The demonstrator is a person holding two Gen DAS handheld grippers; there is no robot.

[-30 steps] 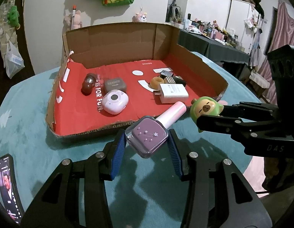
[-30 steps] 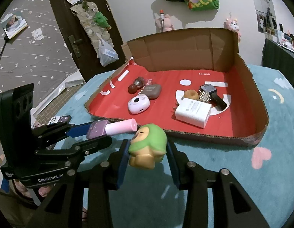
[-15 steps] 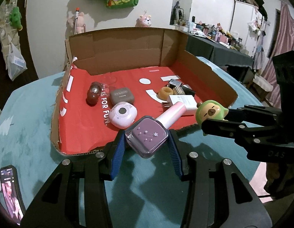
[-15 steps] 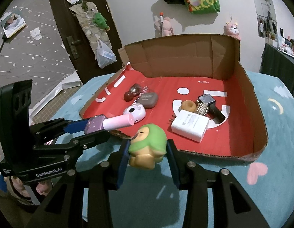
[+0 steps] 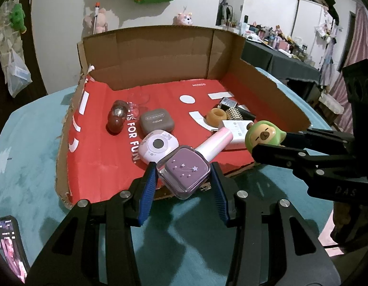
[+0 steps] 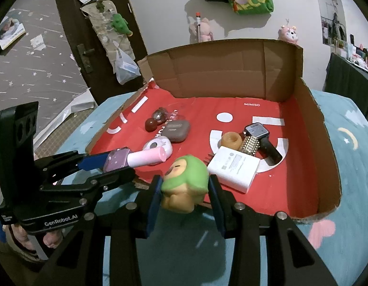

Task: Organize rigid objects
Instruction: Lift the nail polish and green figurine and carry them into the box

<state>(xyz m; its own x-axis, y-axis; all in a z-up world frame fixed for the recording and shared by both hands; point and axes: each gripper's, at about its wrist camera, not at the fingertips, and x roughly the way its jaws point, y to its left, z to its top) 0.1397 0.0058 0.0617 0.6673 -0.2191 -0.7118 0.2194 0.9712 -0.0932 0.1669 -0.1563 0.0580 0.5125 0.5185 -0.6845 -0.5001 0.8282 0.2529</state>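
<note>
My left gripper [image 5: 182, 183] is shut on a purple nail-polish bottle [image 5: 186, 175] with a pink cap [image 5: 216, 144], held over the front edge of the red-lined cardboard box [image 5: 98, 164]. My right gripper [image 6: 185, 190] is shut on a green-hooded capybara figure [image 6: 184, 180], held just at the box's front edge. The figure also shows in the left wrist view [image 5: 263, 135], and the bottle in the right wrist view [image 6: 136, 158].
In the box lie a pink round device [image 5: 159, 146], a grey case [image 5: 156, 121], a brown ball toy [image 5: 116, 120], a tan ring [image 5: 216, 115], a white charger [image 6: 234, 168] and a watch [image 6: 256, 130]. A phone [image 5: 10, 245] lies on the teal tablecloth, front left.
Both grippers have moved forward toward the box with their objects; the bottle and the figure now reach over its front edge.
</note>
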